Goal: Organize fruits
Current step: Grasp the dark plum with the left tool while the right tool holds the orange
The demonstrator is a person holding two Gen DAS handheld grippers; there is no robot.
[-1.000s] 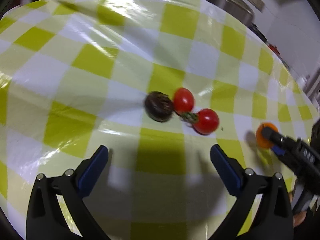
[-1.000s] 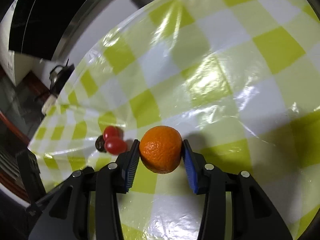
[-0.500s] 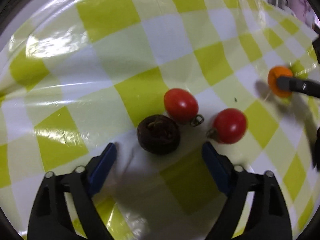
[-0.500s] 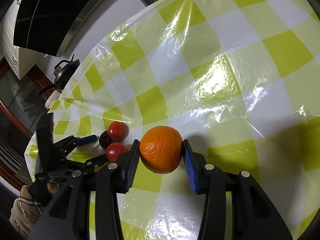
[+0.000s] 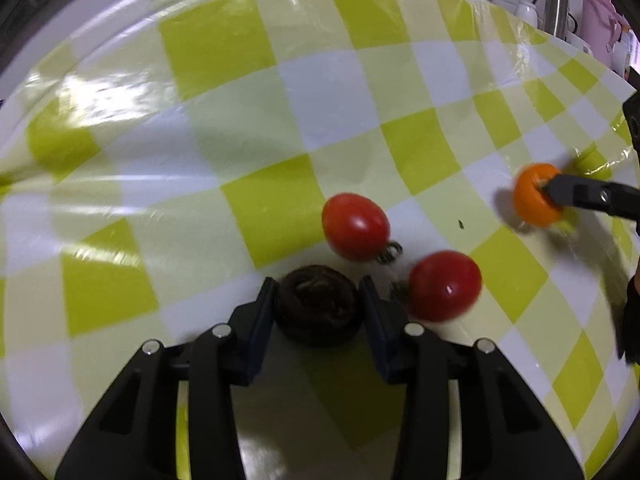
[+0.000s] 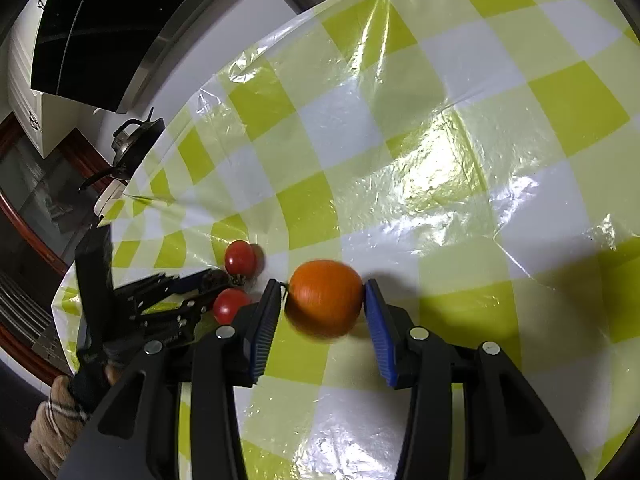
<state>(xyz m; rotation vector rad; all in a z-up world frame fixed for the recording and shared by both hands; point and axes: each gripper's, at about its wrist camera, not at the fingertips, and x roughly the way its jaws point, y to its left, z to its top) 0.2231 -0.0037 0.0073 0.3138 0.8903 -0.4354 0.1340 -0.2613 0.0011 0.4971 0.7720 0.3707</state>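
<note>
Left tool (image 5: 318, 300) closed onto the dark round fruit (image 5: 316, 304) low centre of frame, pads at both its sides, two cherry tomatoes (image 5: 355, 226) just above and right; right tool (image 6: 322, 312) clamped the orange (image 6: 323, 298), likely to sort kinds apart on the checked counter (image 5: 320, 92)

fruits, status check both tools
Left tool shut on dark fruit. Right tool shut on orange. Two tomatoes crowd left tool.
</note>
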